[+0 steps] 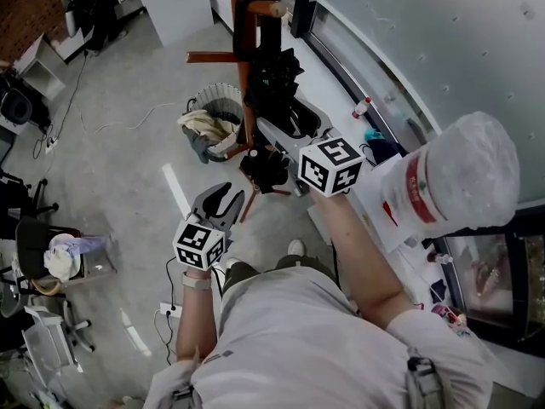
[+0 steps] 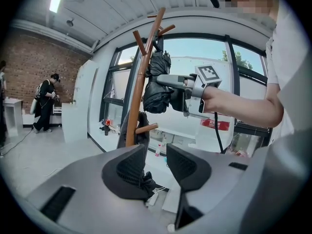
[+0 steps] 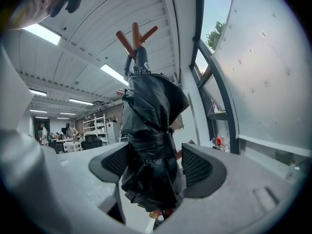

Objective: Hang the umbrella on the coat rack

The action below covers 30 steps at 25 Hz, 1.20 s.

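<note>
A folded black umbrella [image 3: 151,130] hangs upright against the wooden coat rack [image 2: 139,89], its top up by the rack's pegs [image 3: 136,35]. My right gripper [image 3: 155,162] is open with the umbrella's bundle between its jaws; a gap shows beside the right pad, while the left pad lies against the fabric. From the left gripper view, the right gripper [image 2: 163,84] reaches level to the umbrella [image 2: 157,84]. In the head view the umbrella [image 1: 271,75] hangs on the rack [image 1: 242,58] ahead of the right gripper [image 1: 285,122]. My left gripper [image 1: 223,196] is lower and nearer, open and empty [image 2: 157,162].
A round basket [image 1: 217,109] with cloths stands on the floor left of the rack. Black fabric [image 1: 266,167] lies at the rack's foot. A window ledge with a bottle [image 1: 364,106] runs on the right, with a large white cylinder [image 1: 451,177] nearby. A person [image 2: 46,101] stands far back.
</note>
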Each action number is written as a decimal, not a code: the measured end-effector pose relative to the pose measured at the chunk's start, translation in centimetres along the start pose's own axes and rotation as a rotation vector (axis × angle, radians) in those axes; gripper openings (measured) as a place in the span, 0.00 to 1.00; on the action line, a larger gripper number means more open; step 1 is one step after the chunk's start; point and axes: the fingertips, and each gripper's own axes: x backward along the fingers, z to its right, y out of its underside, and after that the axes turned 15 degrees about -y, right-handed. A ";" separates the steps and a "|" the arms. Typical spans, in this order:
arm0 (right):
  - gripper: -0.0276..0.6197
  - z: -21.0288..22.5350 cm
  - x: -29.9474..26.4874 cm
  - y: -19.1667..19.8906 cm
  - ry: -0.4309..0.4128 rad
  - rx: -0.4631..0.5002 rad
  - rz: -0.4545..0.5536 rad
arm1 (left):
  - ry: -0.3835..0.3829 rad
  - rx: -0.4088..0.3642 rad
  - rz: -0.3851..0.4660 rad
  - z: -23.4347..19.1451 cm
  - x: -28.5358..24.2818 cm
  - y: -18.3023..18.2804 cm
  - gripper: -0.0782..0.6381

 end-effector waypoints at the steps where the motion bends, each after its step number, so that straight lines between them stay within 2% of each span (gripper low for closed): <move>1: 0.54 -0.1 0.3 0.2 0.001 -0.004 0.002 | 0.005 -0.002 -0.002 0.1 0.0 0.1 0.28; 14: 0.53 -1.1 5.3 3.1 0.032 -0.025 -0.011 | 0.104 -0.047 -0.007 2.7 -1.6 -0.6 0.28; 22: 0.44 -2.0 8.9 5.0 0.068 -0.017 -0.014 | 0.170 -0.054 0.019 4.6 -2.9 -1.8 0.27; 26: 0.35 -2.8 10.8 5.8 0.088 -0.009 -0.012 | 0.208 -0.061 0.028 5.9 -3.3 -2.3 0.27; 30: 0.32 -3.9 12.2 6.8 0.091 -0.013 -0.021 | 0.229 -0.063 0.045 6.7 -3.4 -2.9 0.27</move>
